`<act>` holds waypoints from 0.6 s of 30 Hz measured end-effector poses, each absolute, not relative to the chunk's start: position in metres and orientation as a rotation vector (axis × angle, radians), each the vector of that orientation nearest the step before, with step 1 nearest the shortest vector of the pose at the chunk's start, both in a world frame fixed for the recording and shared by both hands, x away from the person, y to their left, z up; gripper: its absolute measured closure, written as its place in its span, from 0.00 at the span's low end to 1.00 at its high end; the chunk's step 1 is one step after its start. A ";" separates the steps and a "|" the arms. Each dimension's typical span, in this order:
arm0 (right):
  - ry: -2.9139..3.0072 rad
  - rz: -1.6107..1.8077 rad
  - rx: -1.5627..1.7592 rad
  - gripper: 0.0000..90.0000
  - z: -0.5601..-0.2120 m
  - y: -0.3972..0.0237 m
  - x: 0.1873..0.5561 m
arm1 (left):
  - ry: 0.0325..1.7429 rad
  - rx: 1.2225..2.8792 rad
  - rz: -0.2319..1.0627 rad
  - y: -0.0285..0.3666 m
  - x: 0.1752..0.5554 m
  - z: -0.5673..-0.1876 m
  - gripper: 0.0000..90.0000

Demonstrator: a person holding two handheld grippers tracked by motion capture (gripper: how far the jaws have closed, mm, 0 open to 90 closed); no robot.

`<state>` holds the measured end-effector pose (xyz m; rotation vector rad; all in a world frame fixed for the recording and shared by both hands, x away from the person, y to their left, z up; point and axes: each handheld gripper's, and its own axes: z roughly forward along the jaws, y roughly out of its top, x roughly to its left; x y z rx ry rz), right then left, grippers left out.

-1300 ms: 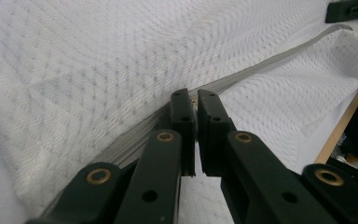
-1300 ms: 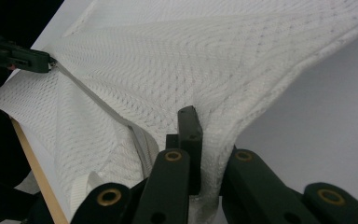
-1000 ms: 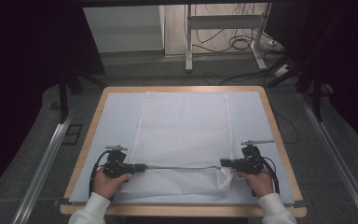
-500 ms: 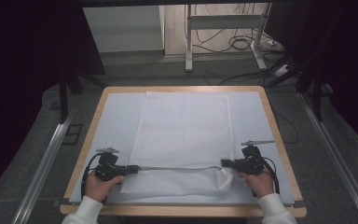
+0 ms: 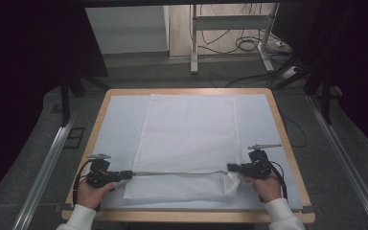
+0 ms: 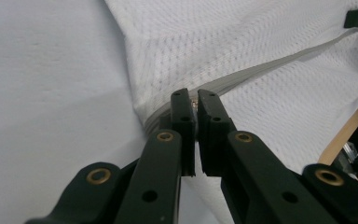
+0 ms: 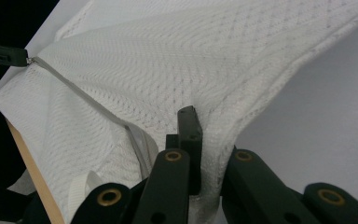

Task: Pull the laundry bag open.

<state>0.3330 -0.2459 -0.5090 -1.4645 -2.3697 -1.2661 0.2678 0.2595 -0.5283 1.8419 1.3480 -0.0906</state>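
You are pinching the mesh bag [image 5: 187,143] lying mid-table [image 5: 120,103]: left gripper [image 5: 124,175] clamping the zipper [image 5: 177,173] end at its near-left corner, right gripper [image 5: 230,167] clamping mesh at the near-right. Keep the zipper line taut and level. No writing is showing.

The high view looks forward and down from above the person's side of the table [image 5: 287,143], taking in the floor beyond. Each gripper view sits very close behind its own jaws, looking along them at the white mesh bag [image 6: 261,51] just ahead. All three share the bag's grey zipper [image 5: 177,173].
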 end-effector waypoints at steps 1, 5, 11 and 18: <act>-2.372 -1.263 -1.464 0.98 -0.509 -0.246 0.333 | 1.351 1.842 -0.089 0.260 0.267 -0.528 0.96; -2.373 -1.260 -1.464 0.98 -0.509 -0.245 0.333 | 1.357 1.848 -0.078 0.263 0.265 -0.529 0.96; -2.370 -1.259 -1.467 0.98 -0.510 -0.245 0.333 | 1.366 1.868 -0.052 0.265 0.265 -0.530 0.96; -2.381 -1.250 -1.463 0.98 -0.511 -0.244 0.333 | 1.389 1.895 -0.020 0.266 0.265 -0.532 0.96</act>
